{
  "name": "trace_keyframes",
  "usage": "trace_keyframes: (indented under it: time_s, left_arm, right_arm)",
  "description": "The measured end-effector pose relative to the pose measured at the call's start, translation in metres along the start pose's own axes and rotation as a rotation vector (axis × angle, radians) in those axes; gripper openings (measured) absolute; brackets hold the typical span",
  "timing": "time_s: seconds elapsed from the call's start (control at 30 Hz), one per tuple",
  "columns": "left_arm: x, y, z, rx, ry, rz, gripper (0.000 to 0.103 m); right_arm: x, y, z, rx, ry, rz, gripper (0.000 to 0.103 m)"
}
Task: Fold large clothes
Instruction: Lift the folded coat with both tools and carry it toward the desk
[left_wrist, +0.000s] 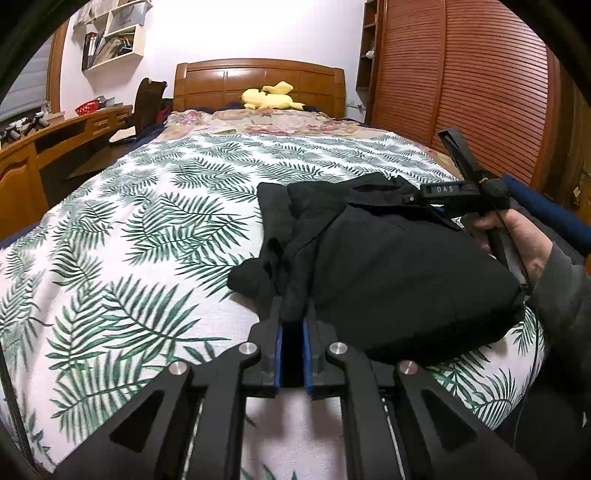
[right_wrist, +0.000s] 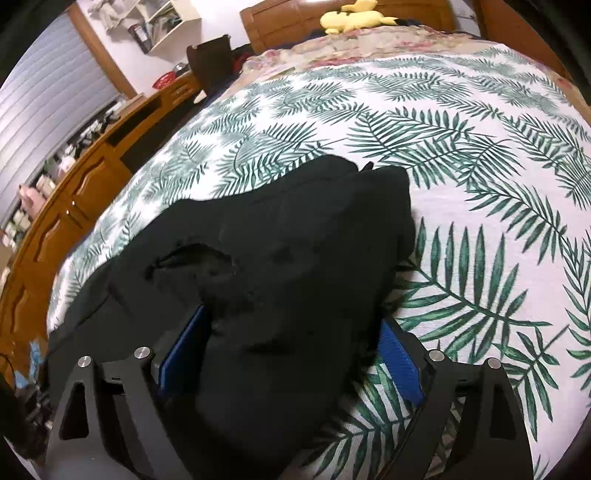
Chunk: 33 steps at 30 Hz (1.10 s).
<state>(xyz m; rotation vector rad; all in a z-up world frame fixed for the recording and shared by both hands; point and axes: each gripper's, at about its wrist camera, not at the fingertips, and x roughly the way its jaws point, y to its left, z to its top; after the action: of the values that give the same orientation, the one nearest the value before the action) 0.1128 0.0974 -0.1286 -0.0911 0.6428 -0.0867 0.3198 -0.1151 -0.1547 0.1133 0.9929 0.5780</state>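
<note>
Lettering: "DAS", pale capitals
Carrier: right gripper (left_wrist: 436, 194), on its dark body
Place: right side, beyond the near black cloth
Other readable text: none

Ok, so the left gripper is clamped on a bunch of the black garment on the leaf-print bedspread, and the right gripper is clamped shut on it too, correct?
Not quite. The left gripper is clamped on the black garment on the leaf-print bedspread, but the right gripper is open: the right wrist view shows its blue pads spread wide, with cloth lying loose between them.
</note>
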Motion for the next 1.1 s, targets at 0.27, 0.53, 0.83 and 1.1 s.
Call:
trace_keyframes:
  time_s: [0.27, 0.53, 0.83, 1.1]
  left_arm:
    - [-0.023, 0.002, -0.007, -0.003, 0.033, 0.037, 0.020]
    - [0.003, 0.005, -0.016, -0.054, 0.111, 0.017, 0.024]
    - [0.020, 0.002, -0.014, -0.079, 0.128, 0.027, 0.026]
    - [0.020, 0.001, -0.017, -0.077, 0.123, 0.040, 0.027]
  right_arm:
    - [0.003, 0.006, -0.008, -0.049, -0.026, -0.029, 0.079]
    - [0.006, 0.005, -0.010, -0.046, -0.020, -0.017, 0.080]
    - [0.005, 0.004, -0.011, -0.051, -0.025, -0.020, 0.080]
    - [0.005, 0.005, -0.012, -0.051, -0.025, -0.021, 0.080]
